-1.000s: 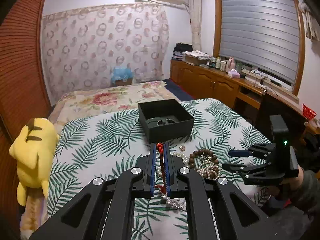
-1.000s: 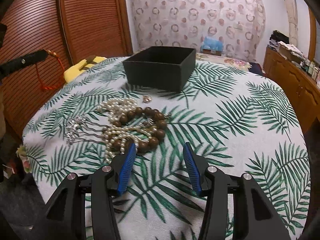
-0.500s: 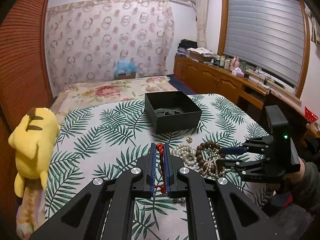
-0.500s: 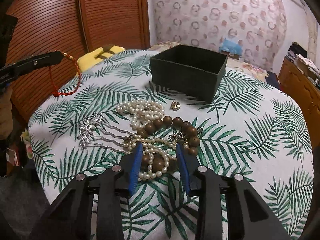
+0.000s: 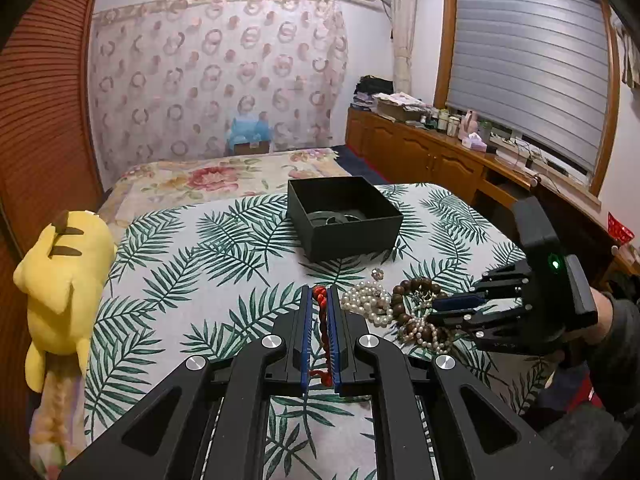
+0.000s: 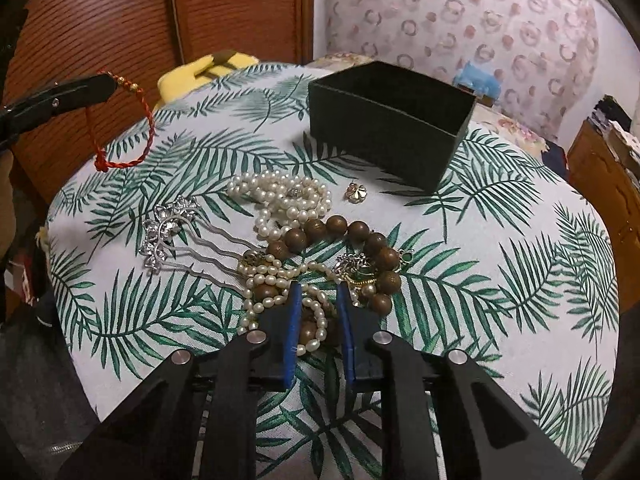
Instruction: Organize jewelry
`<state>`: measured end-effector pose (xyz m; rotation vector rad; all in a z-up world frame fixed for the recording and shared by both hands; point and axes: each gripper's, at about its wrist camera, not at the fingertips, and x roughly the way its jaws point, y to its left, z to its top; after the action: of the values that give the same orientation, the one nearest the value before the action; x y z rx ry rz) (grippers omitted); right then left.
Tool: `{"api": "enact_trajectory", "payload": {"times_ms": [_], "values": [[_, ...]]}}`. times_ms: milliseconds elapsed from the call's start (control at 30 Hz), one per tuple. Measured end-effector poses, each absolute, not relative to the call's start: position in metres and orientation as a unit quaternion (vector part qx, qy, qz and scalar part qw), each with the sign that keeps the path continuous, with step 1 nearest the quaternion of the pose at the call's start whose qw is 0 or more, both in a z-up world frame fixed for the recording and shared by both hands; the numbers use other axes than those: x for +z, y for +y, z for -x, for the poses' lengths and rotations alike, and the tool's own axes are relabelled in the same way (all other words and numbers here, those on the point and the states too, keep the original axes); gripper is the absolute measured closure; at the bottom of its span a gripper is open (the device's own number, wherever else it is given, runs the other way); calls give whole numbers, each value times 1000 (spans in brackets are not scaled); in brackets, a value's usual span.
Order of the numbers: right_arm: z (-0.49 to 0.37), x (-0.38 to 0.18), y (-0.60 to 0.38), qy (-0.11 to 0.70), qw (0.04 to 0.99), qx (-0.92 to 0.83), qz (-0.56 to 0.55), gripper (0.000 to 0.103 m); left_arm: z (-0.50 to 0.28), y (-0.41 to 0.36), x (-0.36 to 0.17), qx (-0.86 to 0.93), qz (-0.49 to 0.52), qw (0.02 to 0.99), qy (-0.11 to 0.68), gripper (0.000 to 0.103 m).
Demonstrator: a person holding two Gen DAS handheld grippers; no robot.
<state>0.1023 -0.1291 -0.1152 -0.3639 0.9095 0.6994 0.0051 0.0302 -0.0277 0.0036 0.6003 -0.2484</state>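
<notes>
Now the right gripper [image 6: 319, 292], narrowed, has dropped around pearls [image 6: 310, 320]; left gripper [image 5: 319, 292] still clamps the red bracelet [image 5: 321, 320]

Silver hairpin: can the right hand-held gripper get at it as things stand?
Probably yes: the silver hairpin lies uncovered beside the pile, but the right hand-held gripper now straddles the pearl strand, so it must shift left.

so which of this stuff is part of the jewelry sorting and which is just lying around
Job:
red cord bracelet in left hand-held gripper
pearl strands
wooden bead bracelet
silver hair comb
gold flower charm
black box

Lying about:
yellow plush toy
windowsill clutter
</notes>
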Motion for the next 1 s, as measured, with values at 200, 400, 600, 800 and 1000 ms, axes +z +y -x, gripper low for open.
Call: {"api": "enact_trajectory", "payload": {"times_ms": [200,400,600,800,1000], "values": [[-118,-113,-120,444,803,351,189,85,-3,26,-30,-124,-3,947,295,96],[-115,-113,-116,435,803,357,198,103,-4,25,-30,-123,-3,948,295,96],[-112,-110,-122,419,818,344,194,103,-3,25,-31,-121,-4,948,294,96],[-110,-92,-132,401,829,342,184,103,-4,30,-29,-121,-1,948,295,96],[-110,-99,-133,422,813,352,192,102,-5,30,-29,-124,-1,947,296,96]]}}
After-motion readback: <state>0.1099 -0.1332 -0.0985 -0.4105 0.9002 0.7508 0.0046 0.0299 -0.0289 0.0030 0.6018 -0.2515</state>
